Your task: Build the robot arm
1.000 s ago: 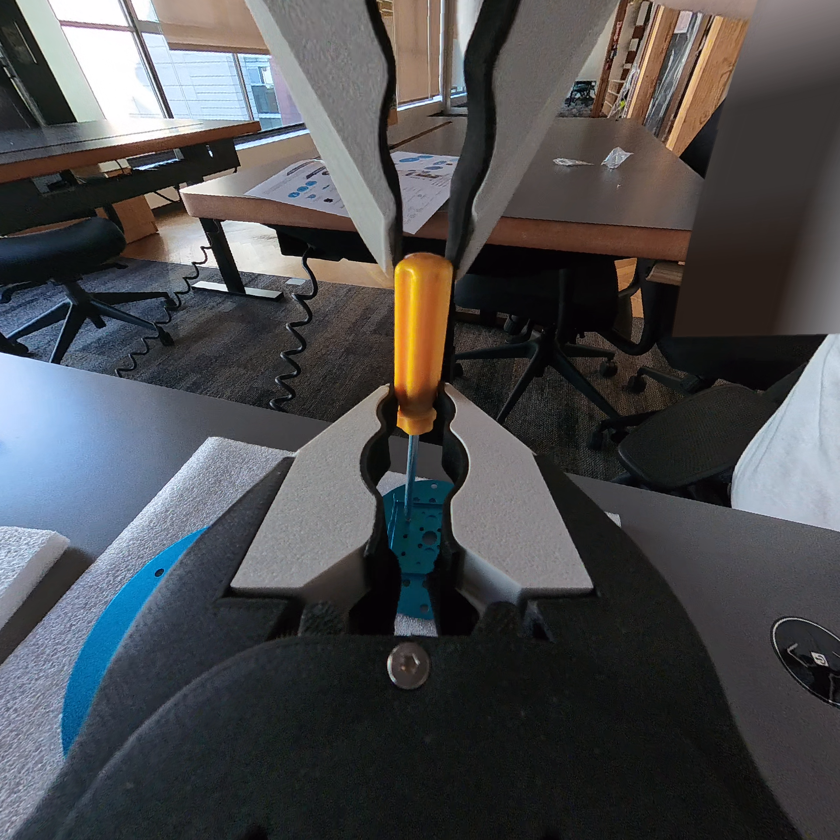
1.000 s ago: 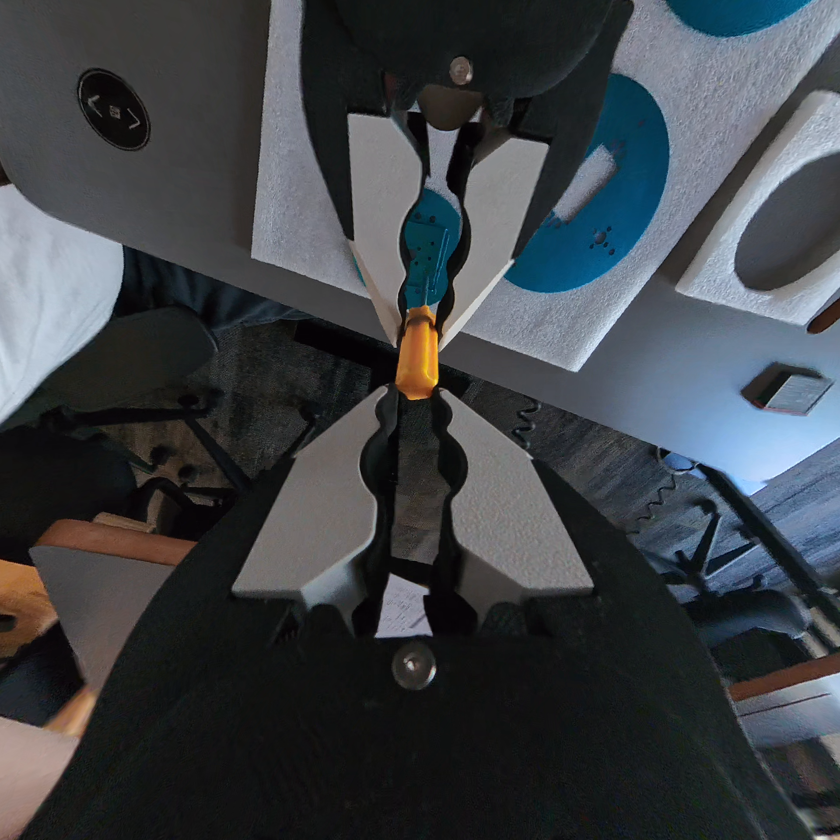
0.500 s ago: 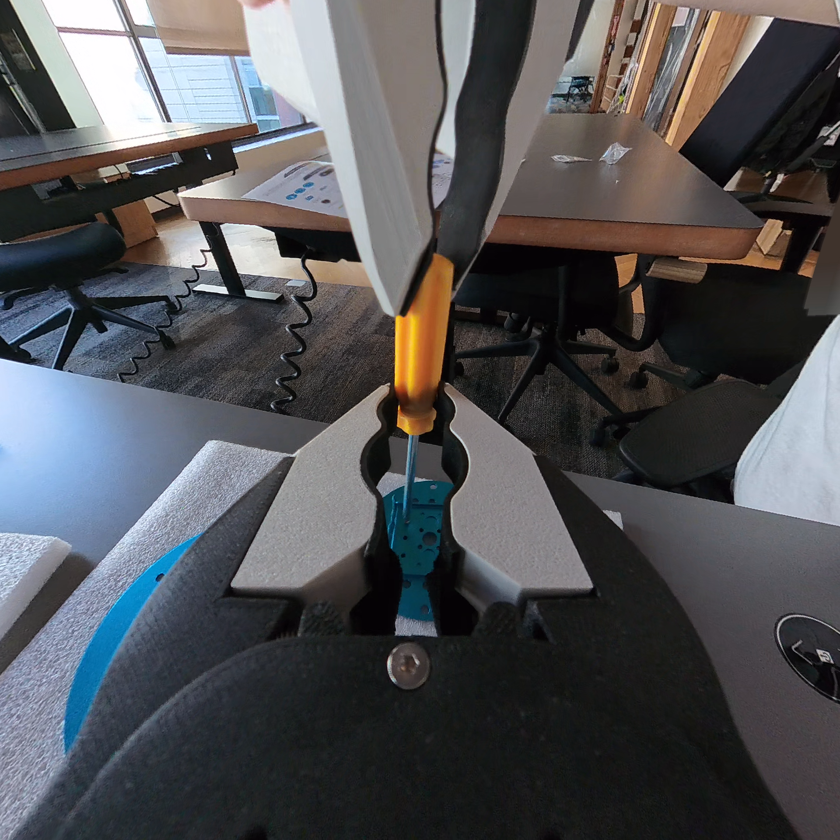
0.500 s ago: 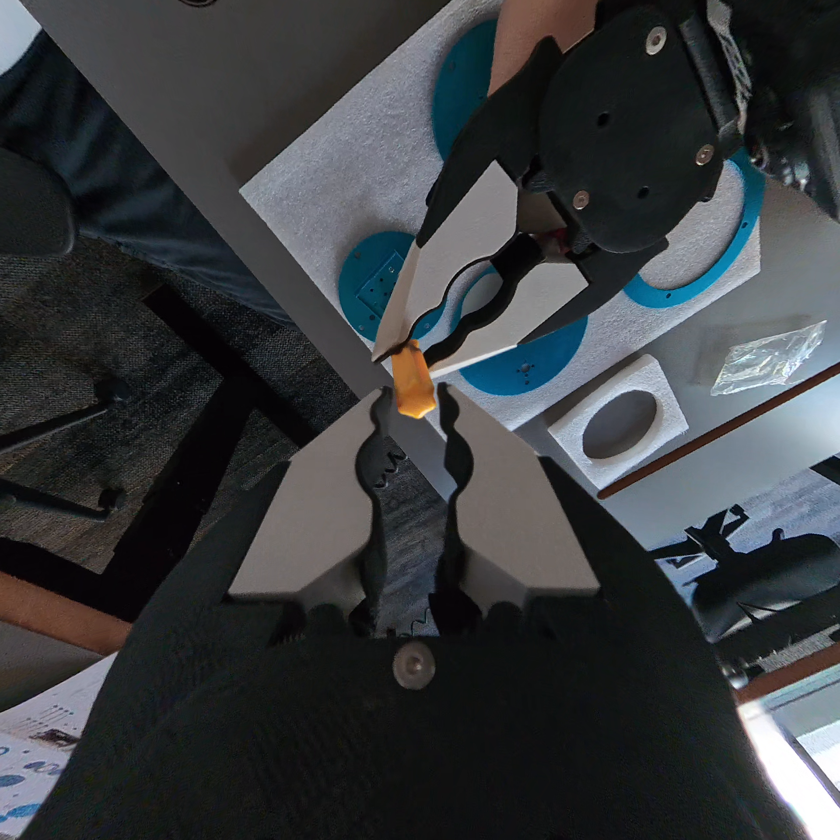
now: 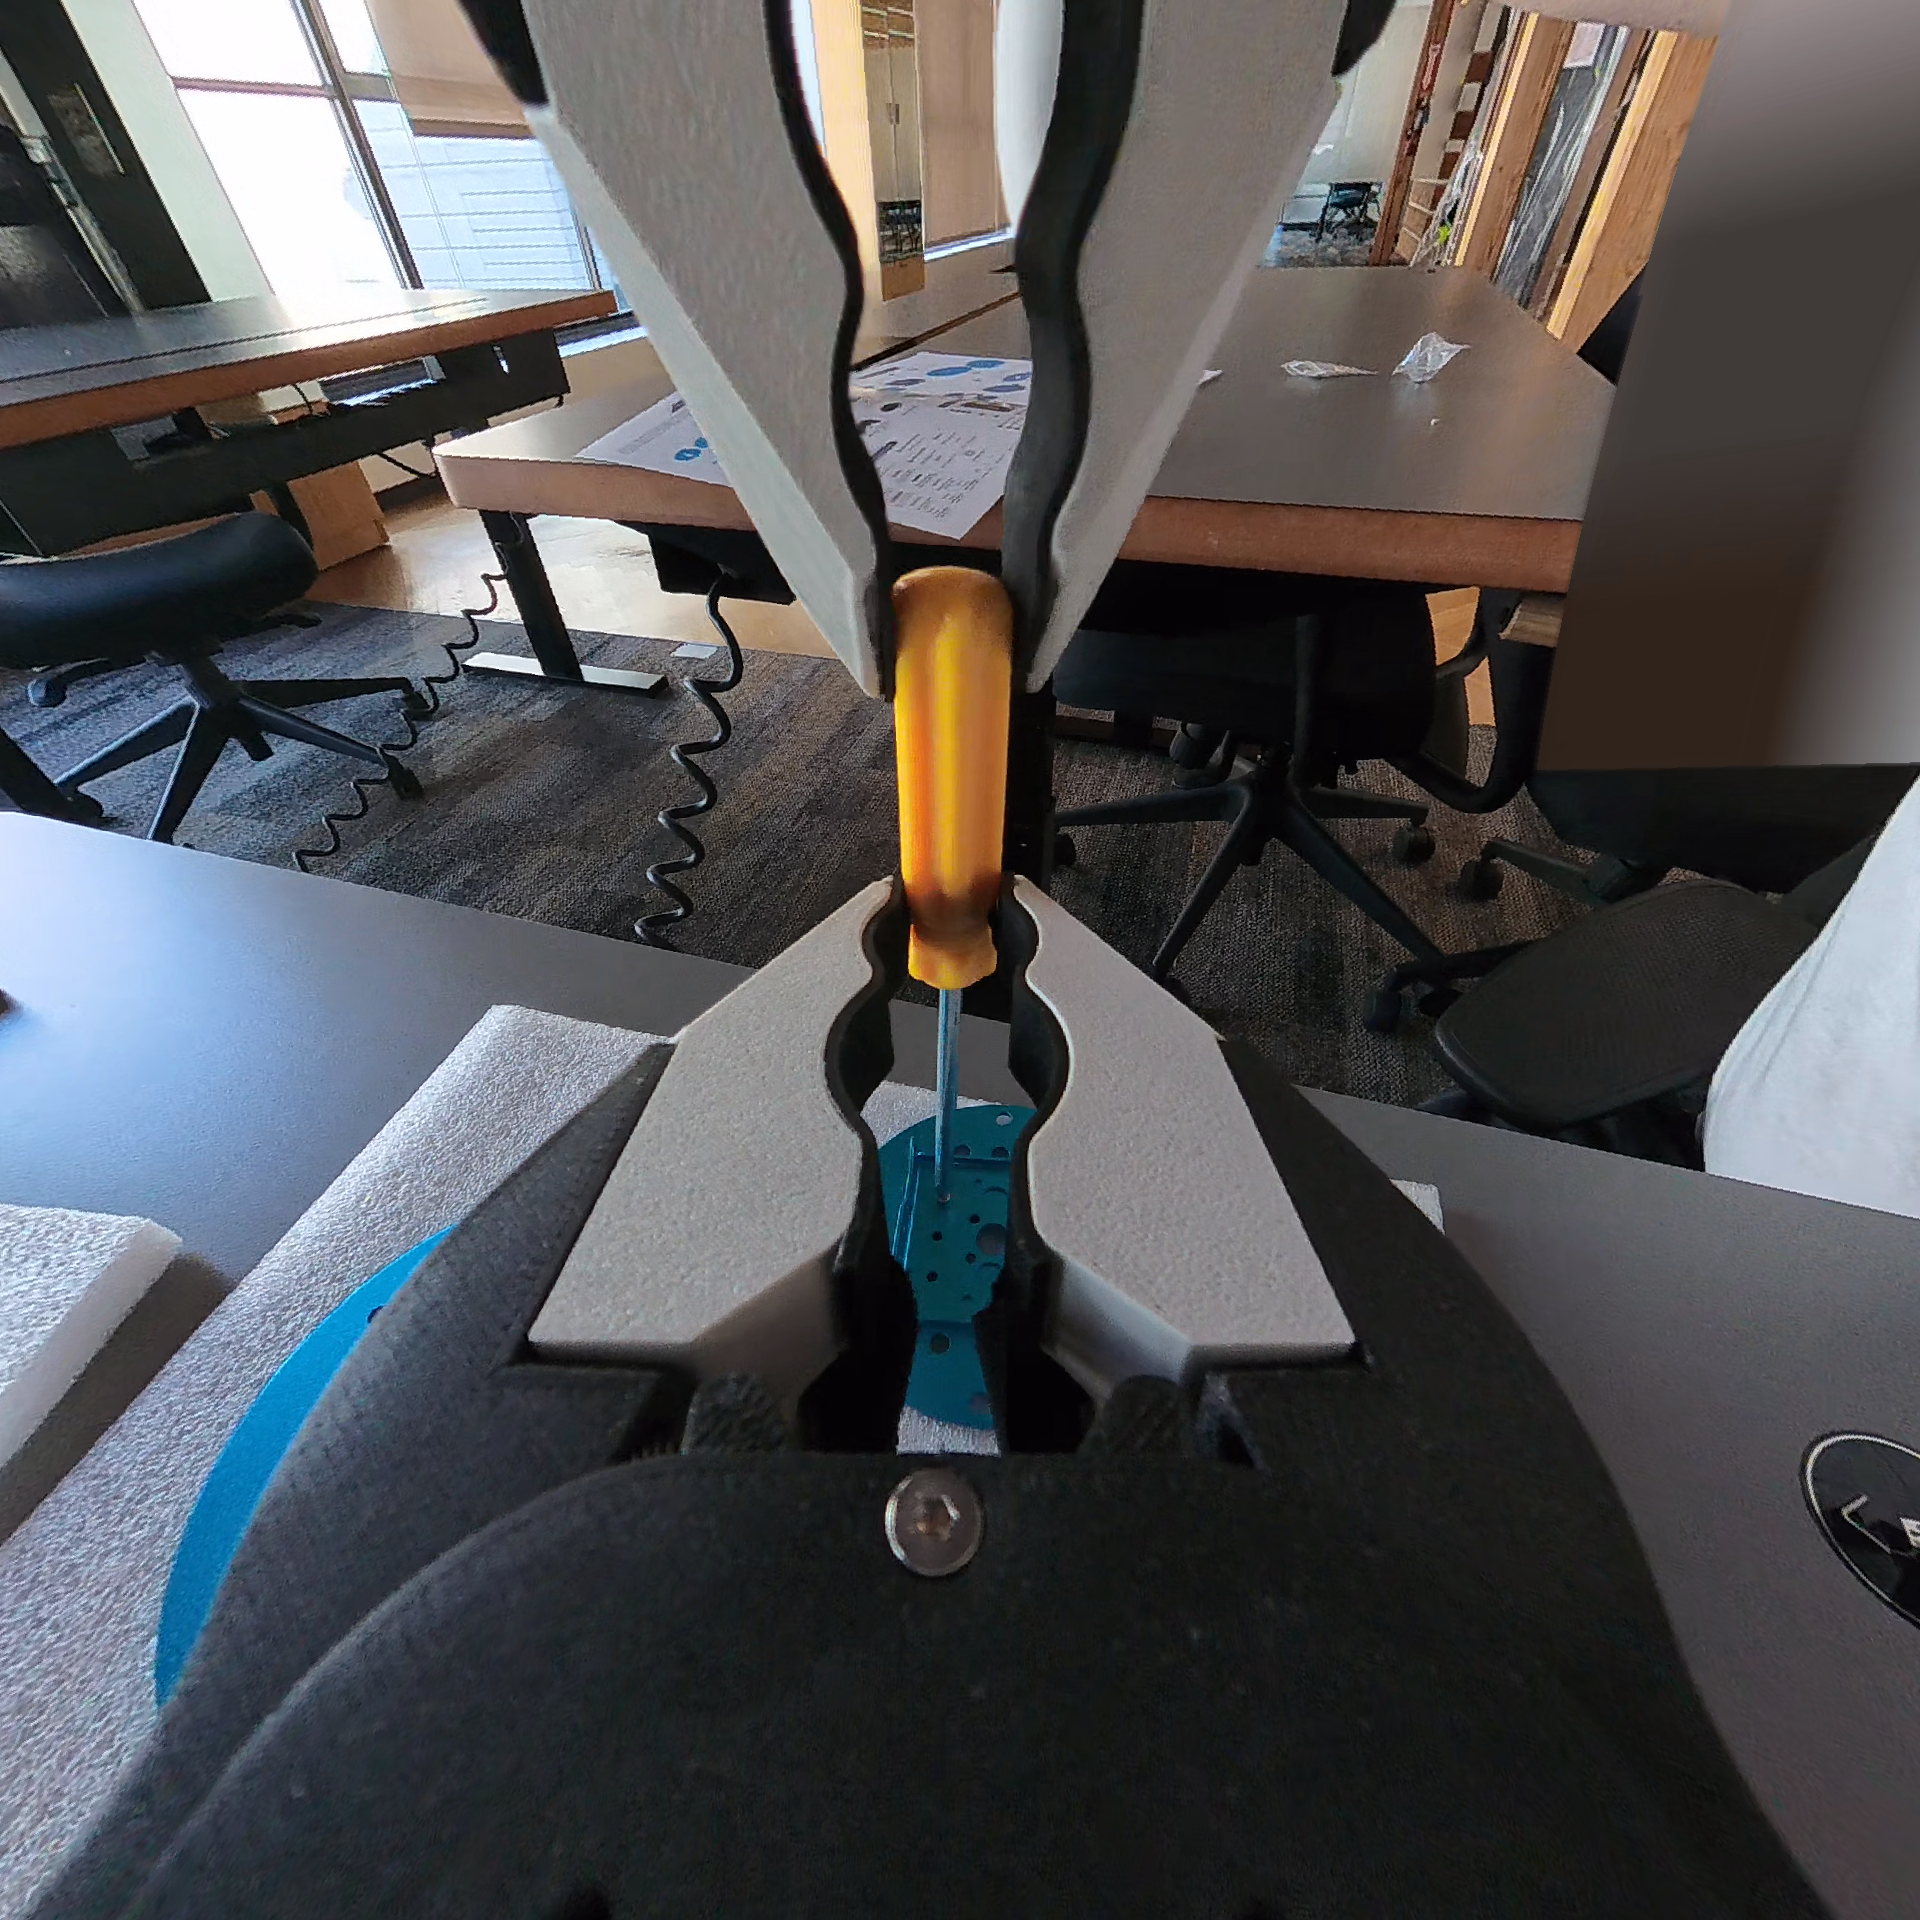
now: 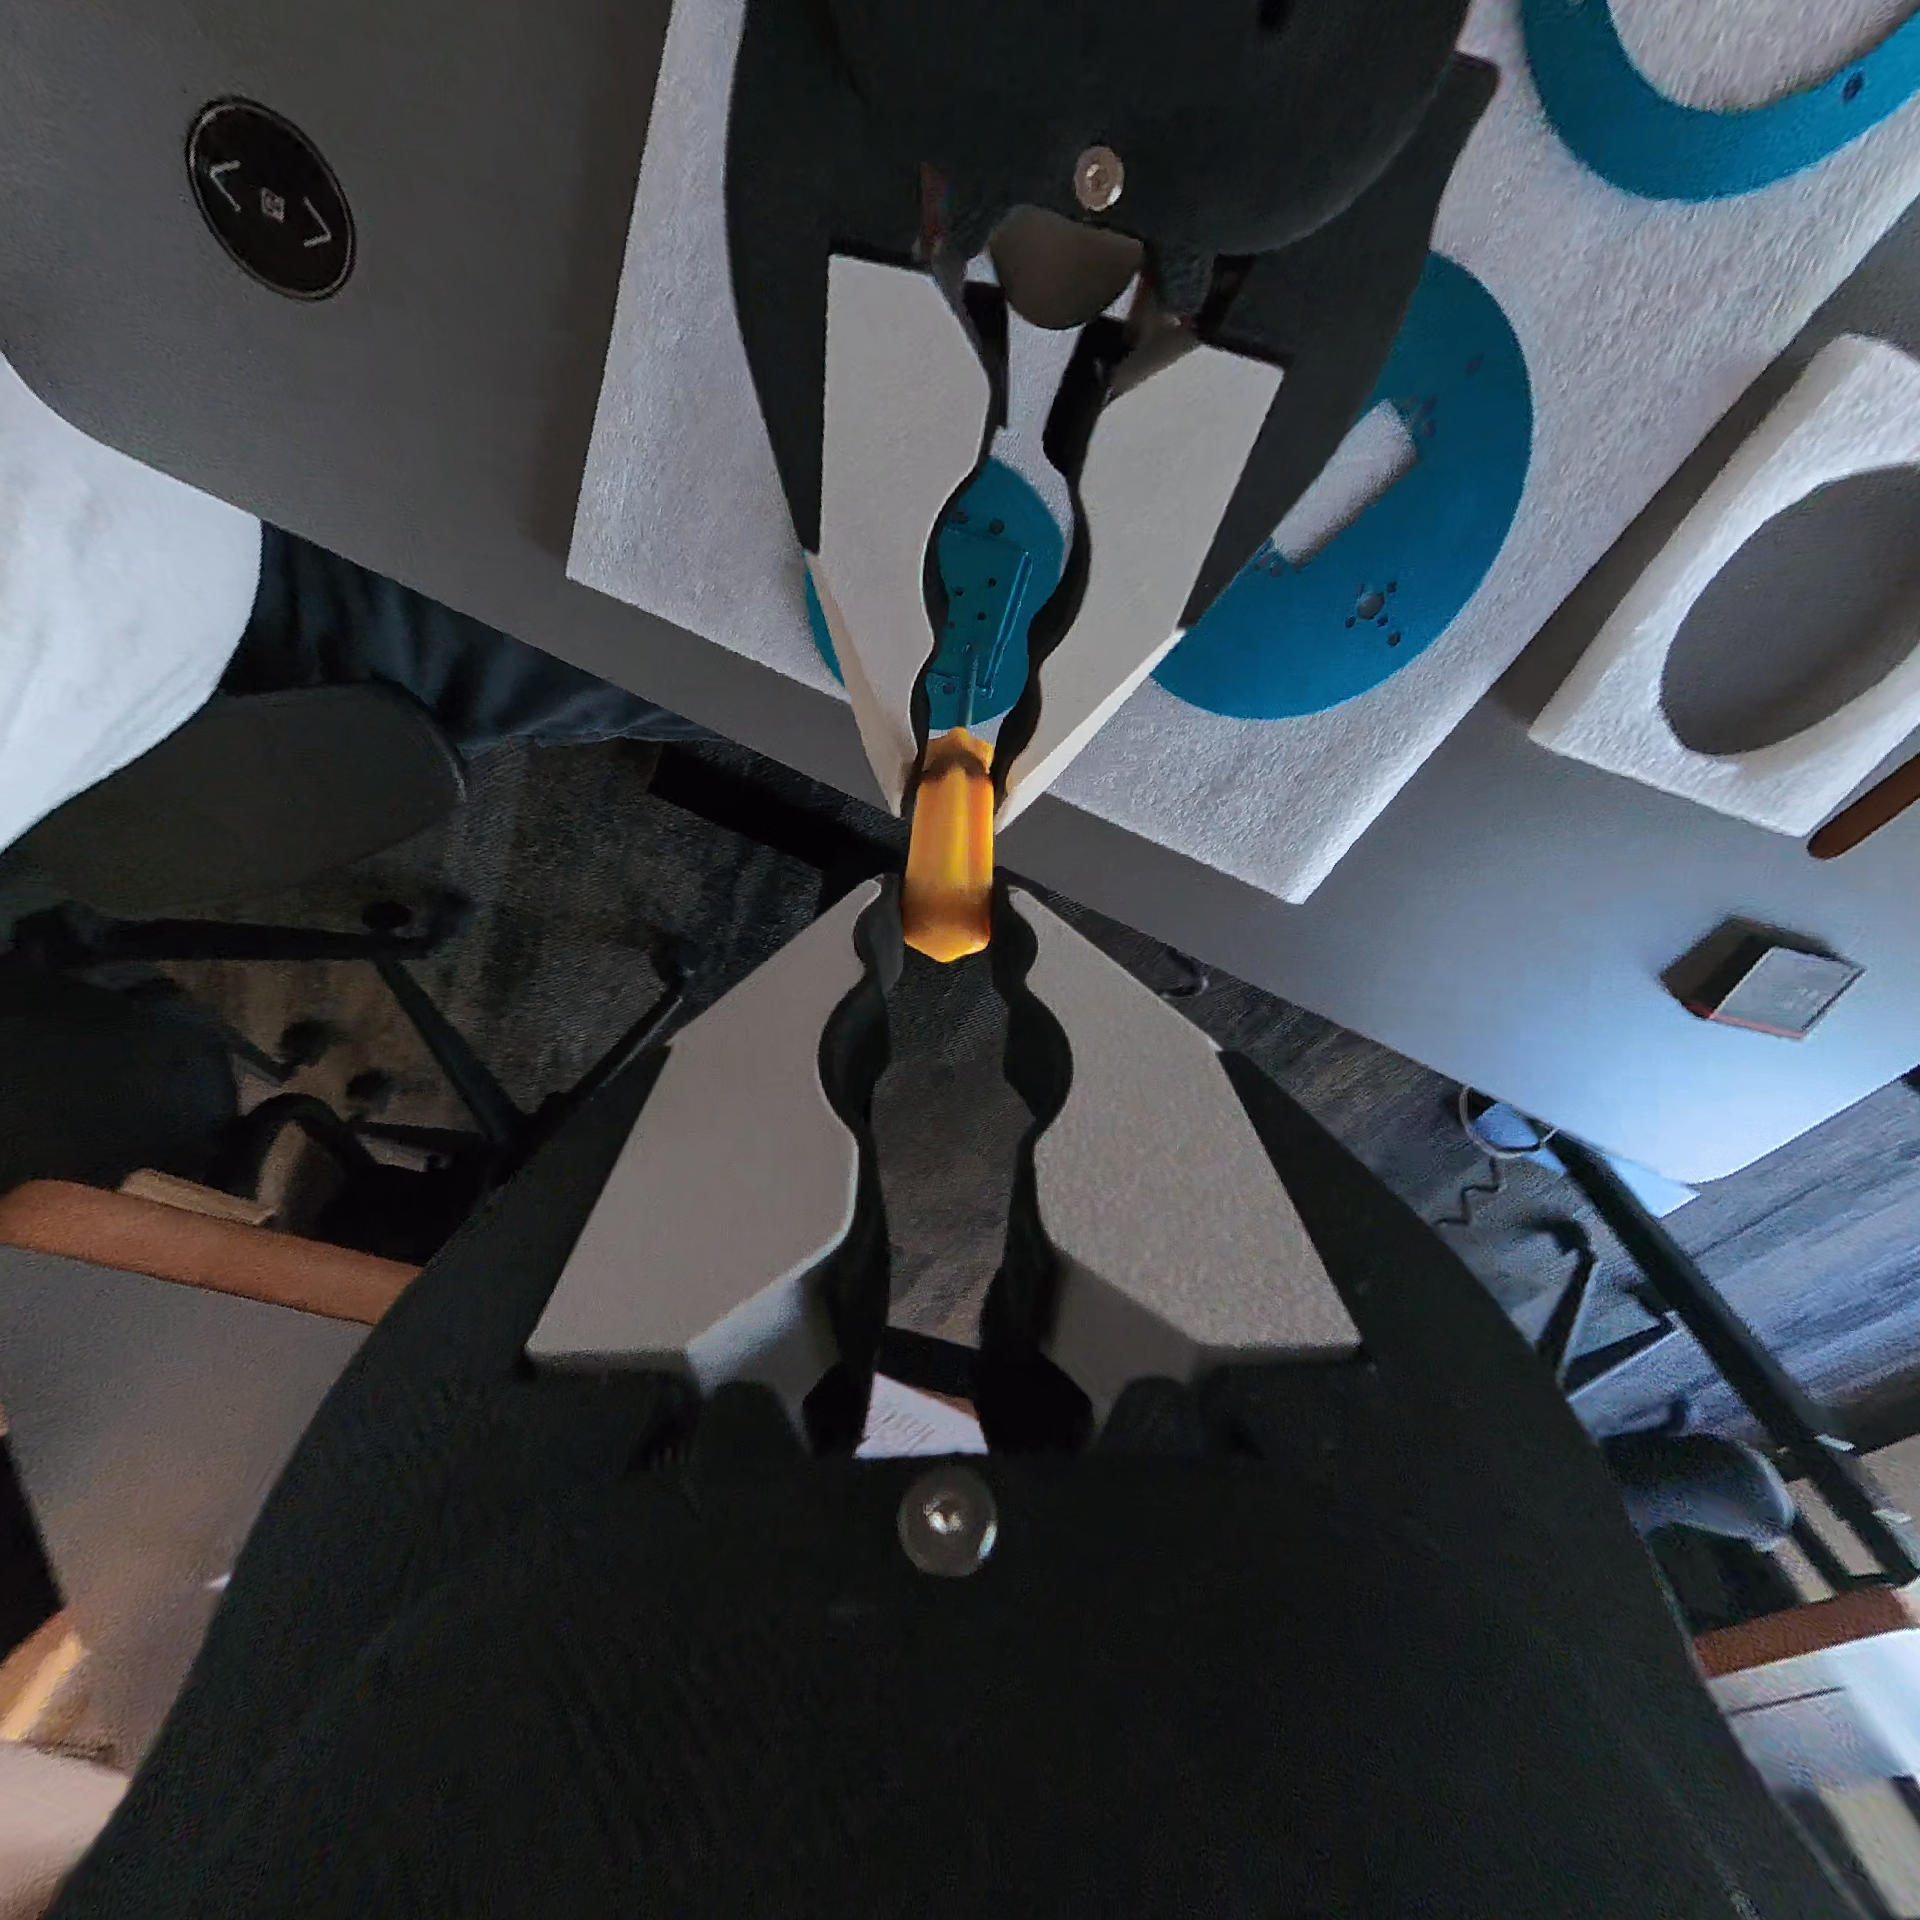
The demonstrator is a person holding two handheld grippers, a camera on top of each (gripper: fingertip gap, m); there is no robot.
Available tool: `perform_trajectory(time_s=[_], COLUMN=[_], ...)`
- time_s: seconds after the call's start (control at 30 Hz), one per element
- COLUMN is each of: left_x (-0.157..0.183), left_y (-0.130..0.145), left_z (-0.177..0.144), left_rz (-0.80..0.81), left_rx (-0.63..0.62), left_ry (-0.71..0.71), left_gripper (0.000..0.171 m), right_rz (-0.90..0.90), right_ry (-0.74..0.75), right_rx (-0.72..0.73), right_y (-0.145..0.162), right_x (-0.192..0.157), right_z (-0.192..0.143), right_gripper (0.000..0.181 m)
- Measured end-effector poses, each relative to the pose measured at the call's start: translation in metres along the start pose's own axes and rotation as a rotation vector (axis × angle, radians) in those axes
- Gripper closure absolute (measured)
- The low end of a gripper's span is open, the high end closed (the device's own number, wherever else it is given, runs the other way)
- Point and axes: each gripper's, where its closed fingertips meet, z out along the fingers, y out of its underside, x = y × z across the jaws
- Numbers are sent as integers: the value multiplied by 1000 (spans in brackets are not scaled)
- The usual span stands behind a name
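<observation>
A screwdriver with an orange handle [image 5: 951, 769] stands upright. Its thin shaft tip rests on a small blue perforated plate [image 5: 961, 1236], which lies on a white foam sheet [image 5: 436, 1143]. My left gripper [image 5: 954, 914] is shut on the lower end of the handle. My right gripper [image 5: 951, 644] comes down from above and is shut on the handle's top end. In the right wrist view the right gripper [image 6: 945, 920] holds the handle's end [image 6: 948, 873], the left gripper [image 6: 948, 800] faces it, and the blue plate [image 6: 987, 603] shows between the left fingers.
The foam sheet [image 6: 675, 416] also carries a large blue disc [image 6: 1403, 582] and a blue ring [image 6: 1683, 135]. A foam block with an oval hole [image 6: 1600, 707] and a small square box [image 6: 1766, 987] lie on the grey table [image 5: 208, 987]. Office chairs [image 5: 1621, 997] stand beyond its edge. There is about 4 centimetres between the tips of the two grippers.
The right gripper turned around the screwdriver handle half a second ago and is now back in line with the left one. The left gripper and the blue plate stayed still.
</observation>
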Motion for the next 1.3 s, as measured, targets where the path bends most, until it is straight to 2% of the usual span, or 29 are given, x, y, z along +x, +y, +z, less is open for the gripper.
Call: perform_trajectory(time_s=[0.13,0.2,0.33,0.6,0.73,0.97,1.1,1.17,1.3], left_x=[-2,-2,-2,1,0,0,0,-1,0], left_y=[0,0,0,0,0,0,0,0,0], left_z=[-1,-1,1,1,-1,-2,-2,-2,-1], left_rz=[-7,-3,7,9,-9,-15,-2,4,0], left_rx=[-1,-2,-3,0,9,22,25,23,30], left_ry=[-7,-12,-13,6,13,19,14,9,15], left_gripper=[157,157,157,157,157,157,157,157,157], right_rz=[144,158,102,-226,-219,-189,-202,-192,-184], right_ry=[-32,-36,6,89,71,69,80,54,58], right_rx=[-22,-32,-60,-36,9,-1,24,46,56], right_y=[-1,0,1,-5,-10,-12,-11,-10,-10], right_x=[2,2,1,-3,-2,-1,3,0,0], right_z=[0,0,0,-1,-1,-2,0,1,2], right_gripper=[165,165,166,165,171,171,157,165,167])
